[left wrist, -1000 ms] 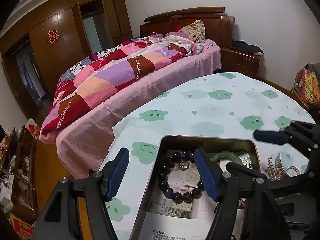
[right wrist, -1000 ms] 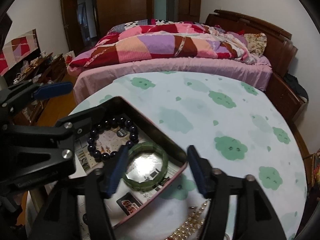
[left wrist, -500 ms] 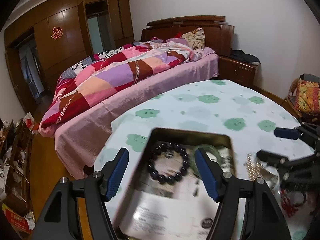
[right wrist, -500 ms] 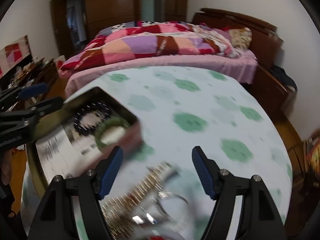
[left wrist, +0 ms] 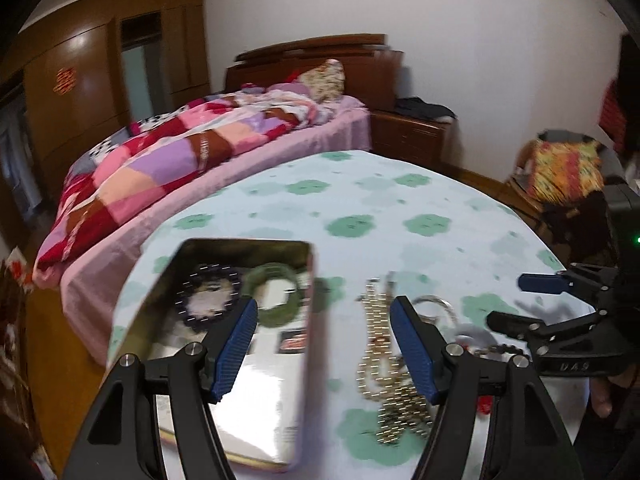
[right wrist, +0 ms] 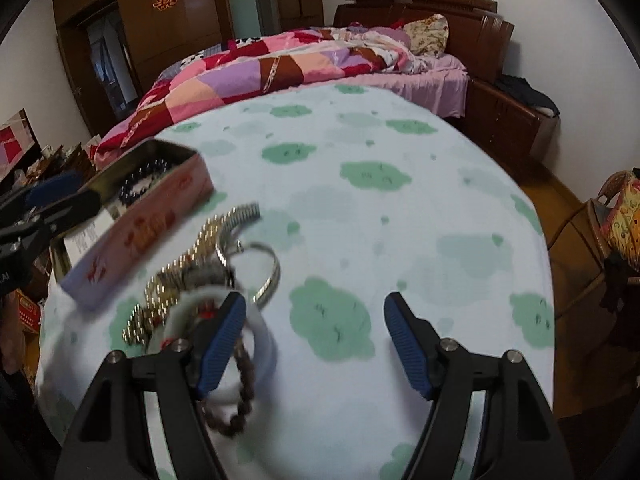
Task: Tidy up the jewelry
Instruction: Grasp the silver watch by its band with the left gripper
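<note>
An open pink tin [left wrist: 308, 320] [right wrist: 152, 228] lies on the table at the left. It holds a dark bead bracelet [left wrist: 210, 298] [right wrist: 142, 182] and a green bangle [left wrist: 274, 300]. A loose pile of jewelry lies right of the tin: a pearl-gold chain [left wrist: 380, 360] [right wrist: 188, 268], a silver bangle [right wrist: 266, 276], a white bangle [right wrist: 256, 344] and a brown bead bracelet [right wrist: 240, 392]. My left gripper [left wrist: 320, 344] is open and empty above the tin's right wall. My right gripper [right wrist: 314, 340] is open and empty, just right of the pile; it also shows in the left wrist view [left wrist: 520, 300].
The round table carries a white cloth with green clouds [right wrist: 376, 176]. A bed with a patchwork quilt [right wrist: 280, 68] stands behind it. A nightstand [left wrist: 412, 136] and a chair with a colourful cushion [left wrist: 564, 172] are at the right. Wardrobes line the back wall.
Both grippers have swung right and pulled back from the tin. The right gripper has left the green bangle's spot and now sits by the jewelry pile. Both stay open.
</note>
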{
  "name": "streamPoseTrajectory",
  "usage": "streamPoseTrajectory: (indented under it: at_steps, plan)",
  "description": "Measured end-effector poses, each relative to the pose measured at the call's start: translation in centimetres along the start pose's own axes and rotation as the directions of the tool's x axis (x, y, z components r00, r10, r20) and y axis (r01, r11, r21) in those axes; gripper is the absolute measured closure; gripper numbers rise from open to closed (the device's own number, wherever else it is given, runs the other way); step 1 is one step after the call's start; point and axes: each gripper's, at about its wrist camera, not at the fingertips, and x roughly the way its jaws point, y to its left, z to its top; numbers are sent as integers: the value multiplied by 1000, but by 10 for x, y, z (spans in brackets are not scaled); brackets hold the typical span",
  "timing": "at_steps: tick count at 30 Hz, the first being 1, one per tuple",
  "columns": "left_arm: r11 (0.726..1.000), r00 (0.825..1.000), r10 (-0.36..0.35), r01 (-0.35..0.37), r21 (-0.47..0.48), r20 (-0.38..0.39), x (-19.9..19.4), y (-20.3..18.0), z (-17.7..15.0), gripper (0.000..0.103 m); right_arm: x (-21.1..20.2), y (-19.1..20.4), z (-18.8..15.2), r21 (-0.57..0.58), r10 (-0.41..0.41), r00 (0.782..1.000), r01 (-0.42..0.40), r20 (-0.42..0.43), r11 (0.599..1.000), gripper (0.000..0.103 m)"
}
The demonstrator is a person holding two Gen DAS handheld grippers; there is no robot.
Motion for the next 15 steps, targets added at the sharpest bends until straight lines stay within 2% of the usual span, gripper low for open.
streamPoseTrajectory:
  at_steps: [5, 10, 13, 15]
  plan:
    - [998, 999, -39, 41, 51, -34, 20, -24, 1, 34, 4, -6, -7, 10, 13, 1000, -13, -5, 1000, 43]
    - [992, 995, -73, 80, 93, -70, 34, -43, -2, 42, 4, -12, -11, 28, 16, 1000, -16, 2, 999, 44]
    - [990, 992, -84, 94, 109, -90, 43, -49, -4, 51, 4, -14, -13, 37, 14, 1000, -14, 7, 999, 44]
    - [988, 990, -91, 104, 113, -112, 50, -52, -5, 62, 4, -12, -14, 33, 15, 1000, -16, 7, 999, 44]
